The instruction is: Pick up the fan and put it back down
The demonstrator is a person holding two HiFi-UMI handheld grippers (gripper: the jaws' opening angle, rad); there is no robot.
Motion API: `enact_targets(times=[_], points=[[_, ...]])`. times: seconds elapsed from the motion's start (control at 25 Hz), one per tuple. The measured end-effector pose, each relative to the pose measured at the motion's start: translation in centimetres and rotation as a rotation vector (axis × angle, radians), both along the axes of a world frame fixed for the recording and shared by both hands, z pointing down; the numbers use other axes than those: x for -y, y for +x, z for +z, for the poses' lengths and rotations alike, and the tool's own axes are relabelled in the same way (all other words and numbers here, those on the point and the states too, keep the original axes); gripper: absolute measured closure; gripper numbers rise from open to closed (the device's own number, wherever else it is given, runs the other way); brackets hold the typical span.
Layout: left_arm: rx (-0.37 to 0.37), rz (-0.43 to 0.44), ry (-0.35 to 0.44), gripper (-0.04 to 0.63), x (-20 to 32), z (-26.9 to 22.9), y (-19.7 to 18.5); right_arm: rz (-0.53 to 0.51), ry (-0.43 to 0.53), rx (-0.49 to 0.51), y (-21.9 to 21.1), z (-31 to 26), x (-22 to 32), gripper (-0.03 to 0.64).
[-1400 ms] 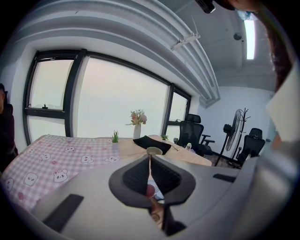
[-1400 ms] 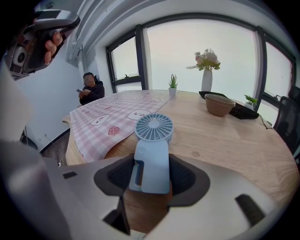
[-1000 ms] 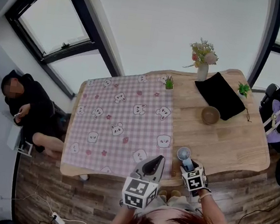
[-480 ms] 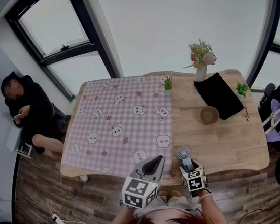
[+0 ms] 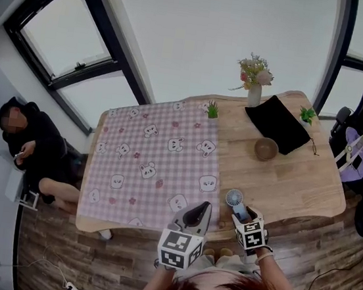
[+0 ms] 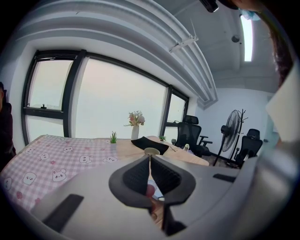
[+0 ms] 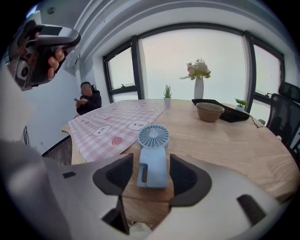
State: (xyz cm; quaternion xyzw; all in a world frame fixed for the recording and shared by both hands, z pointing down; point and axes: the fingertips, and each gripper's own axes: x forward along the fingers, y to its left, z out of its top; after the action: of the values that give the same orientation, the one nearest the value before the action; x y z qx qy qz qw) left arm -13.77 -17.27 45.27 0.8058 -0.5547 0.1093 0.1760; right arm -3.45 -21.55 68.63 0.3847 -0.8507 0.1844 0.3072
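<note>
- In the right gripper view, the jaws of the right hand-held gripper (image 7: 151, 174) are seen standing apart, one on each side of the handle of the fan (image 7: 153, 154), with a thin gap showing at each side.
- The pale blue fan is laid flat on the wooden surface (image 7: 229, 140), its round grille pointed away from the hand-held gripper and set just beside the edge of the pink checked tablecloth (image 7: 117, 122).
- A brown bowl (image 7: 209, 111) and a white vase of flowers (image 7: 198, 86) are seen farther back on the surface, well apart from the fan.
- In the left gripper view, the jaws of the left hand-held gripper (image 6: 150, 160) are pressed together, tip to tip, and nothing is held between them.
- In the head view, the fan (image 5: 235, 198) is found near the surface's near edge, with the right hand-held gripper (image 5: 241, 214) at its handle end.
- The left hand-held gripper (image 5: 201, 210) is held just to the left of the fan, over the near edge of the tablecloth (image 5: 152, 164).
- A black pouch (image 5: 278, 124) lies at the far right of the surface (image 5: 296, 182), touching the bowl (image 5: 265, 148).
- A person (image 5: 28, 147) is seated on the floor at the left.
</note>
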Motion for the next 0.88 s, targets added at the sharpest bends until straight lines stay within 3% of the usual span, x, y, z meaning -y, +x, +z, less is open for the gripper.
enact_targets(times=[0.88], points=[[-0.003, 0.01, 0.021, 0.581, -0.7, -0.5, 0.0, 0.064, 0.122, 0.12, -0.3, -6.3, 0.0, 0.488]])
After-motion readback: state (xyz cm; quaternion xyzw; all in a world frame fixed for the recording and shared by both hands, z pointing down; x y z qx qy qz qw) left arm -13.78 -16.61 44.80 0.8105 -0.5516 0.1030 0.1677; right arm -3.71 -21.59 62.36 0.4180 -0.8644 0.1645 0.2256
